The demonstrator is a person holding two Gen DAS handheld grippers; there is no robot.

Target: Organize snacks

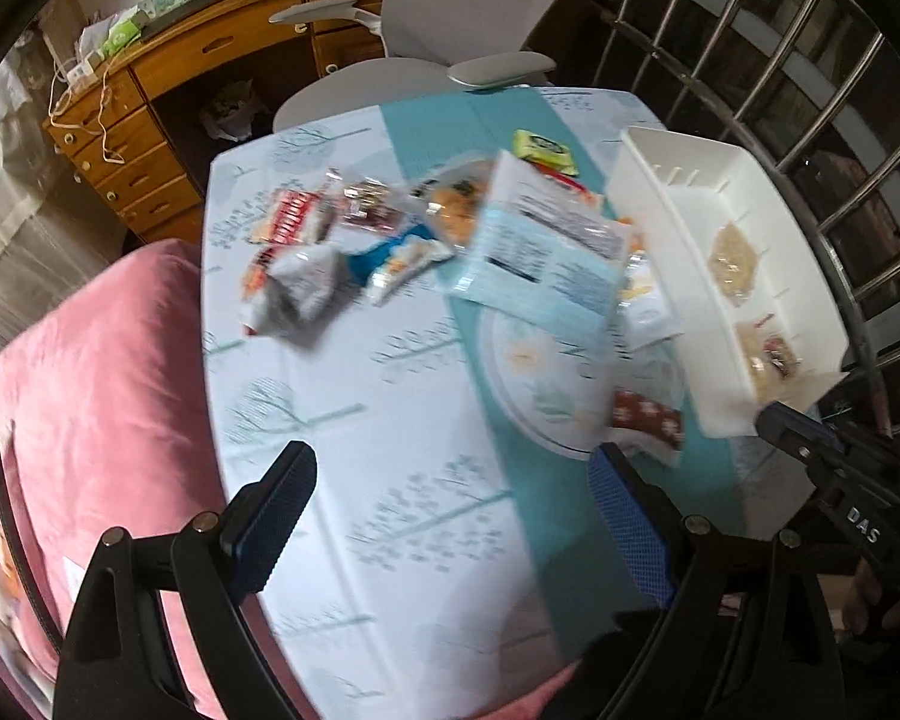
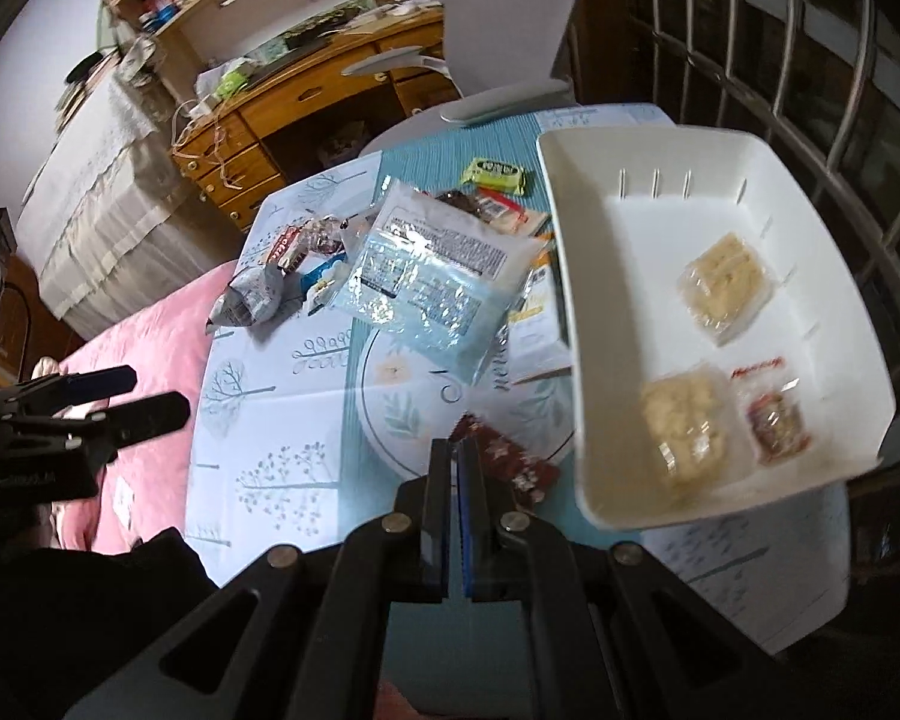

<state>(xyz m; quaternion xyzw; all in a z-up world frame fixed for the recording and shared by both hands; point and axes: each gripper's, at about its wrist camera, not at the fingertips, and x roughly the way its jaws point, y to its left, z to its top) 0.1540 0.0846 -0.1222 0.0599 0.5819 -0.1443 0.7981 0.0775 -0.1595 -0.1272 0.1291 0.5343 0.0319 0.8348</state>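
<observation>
Loose snack packets lie in a pile on the tree-print tablecloth (image 1: pixel 390 396): a big light-blue packet (image 1: pixel 546 246) (image 2: pixel 432 276), a green one (image 1: pixel 543 150) (image 2: pixel 495 174), a crumpled grey one (image 1: pixel 300 282) (image 2: pixel 252 294). A white tray (image 1: pixel 672 198) (image 2: pixel 630 276) on the right holds two pale crisp packets and a small red-printed one. A dark red packet (image 1: pixel 648 420) (image 2: pixel 510 462) lies on the cloth beside the tray. My left gripper (image 1: pixel 456 510) (image 2: pixel 123 399) hovers open over bare cloth. My right gripper (image 2: pixel 457 450) (image 1: pixel 774 420) is shut and empty, near the tray's front corner.
A pink cover (image 1: pixel 102 390) borders the table's left edge. A white office chair (image 1: pixel 462 12) stands at the far side, with a wooden desk (image 1: pixel 210 54) behind it. Metal window bars (image 1: pixel 780 60) run close along the right, behind the tray.
</observation>
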